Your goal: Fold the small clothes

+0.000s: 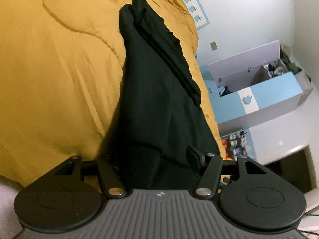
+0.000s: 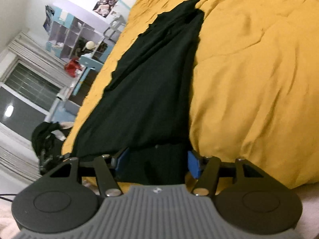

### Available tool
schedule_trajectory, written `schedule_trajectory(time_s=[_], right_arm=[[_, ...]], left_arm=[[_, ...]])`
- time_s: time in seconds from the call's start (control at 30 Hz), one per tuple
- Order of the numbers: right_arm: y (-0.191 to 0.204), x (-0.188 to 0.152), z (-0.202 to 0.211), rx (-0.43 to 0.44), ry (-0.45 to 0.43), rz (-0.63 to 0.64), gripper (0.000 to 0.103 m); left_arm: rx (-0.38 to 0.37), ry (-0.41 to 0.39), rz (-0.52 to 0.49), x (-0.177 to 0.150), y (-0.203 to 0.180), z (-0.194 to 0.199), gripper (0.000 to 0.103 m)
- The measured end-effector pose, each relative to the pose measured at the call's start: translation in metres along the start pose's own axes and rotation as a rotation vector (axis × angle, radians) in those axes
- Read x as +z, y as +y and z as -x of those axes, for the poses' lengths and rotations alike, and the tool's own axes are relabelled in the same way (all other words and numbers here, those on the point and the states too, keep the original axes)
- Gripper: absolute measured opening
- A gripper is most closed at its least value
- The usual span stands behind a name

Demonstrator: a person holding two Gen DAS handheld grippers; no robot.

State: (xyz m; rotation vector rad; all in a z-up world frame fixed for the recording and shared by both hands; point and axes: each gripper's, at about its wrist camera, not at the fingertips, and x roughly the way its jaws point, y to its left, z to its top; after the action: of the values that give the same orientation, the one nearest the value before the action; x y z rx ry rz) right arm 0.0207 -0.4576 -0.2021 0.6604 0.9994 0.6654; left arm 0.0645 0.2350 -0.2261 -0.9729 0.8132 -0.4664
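Black garment (image 1: 157,91), folded into a long strip, lies along the edge of the yellow duvet (image 1: 59,69) on the bed. Left gripper (image 1: 159,163) pinches its ribbed near end; right gripper (image 2: 157,163), blue pads (image 2: 193,164) visible, clamps the near end too. Beyond the duvet edge: blue-and-white toy chest (image 1: 265,97), cubby shelf (image 2: 67,33), window (image 2: 22,99). Nothing lies on the strip.

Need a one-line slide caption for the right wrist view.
Right gripper shut on the near edge of a black garment stretched out over a mustard-yellow bedspread.
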Motion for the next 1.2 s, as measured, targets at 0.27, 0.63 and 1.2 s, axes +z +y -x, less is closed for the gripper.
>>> schedule_trajectory(time_s=[0.27, 0.63, 1.2], right_arm=[[-0.001, -0.005, -0.01, 0.159, 0.058, -0.04, 0.057], [-0.004, 0.005, -0.003, 0.18, -0.015, -0.085, 0.018], [0.03, 0.054, 0.004, 0.327, -0.279, -0.125, 0.006]], left_arm=[[0.001, -0.013, 0.057, 0.002, 0.005, -0.003, 0.075], [0.065, -0.071, 0.014, -0.014, -0.011, -0.002, 0.04], [-0.135, -0.191, 0.014, 0.048, -0.051, 0.001, 0.006]])
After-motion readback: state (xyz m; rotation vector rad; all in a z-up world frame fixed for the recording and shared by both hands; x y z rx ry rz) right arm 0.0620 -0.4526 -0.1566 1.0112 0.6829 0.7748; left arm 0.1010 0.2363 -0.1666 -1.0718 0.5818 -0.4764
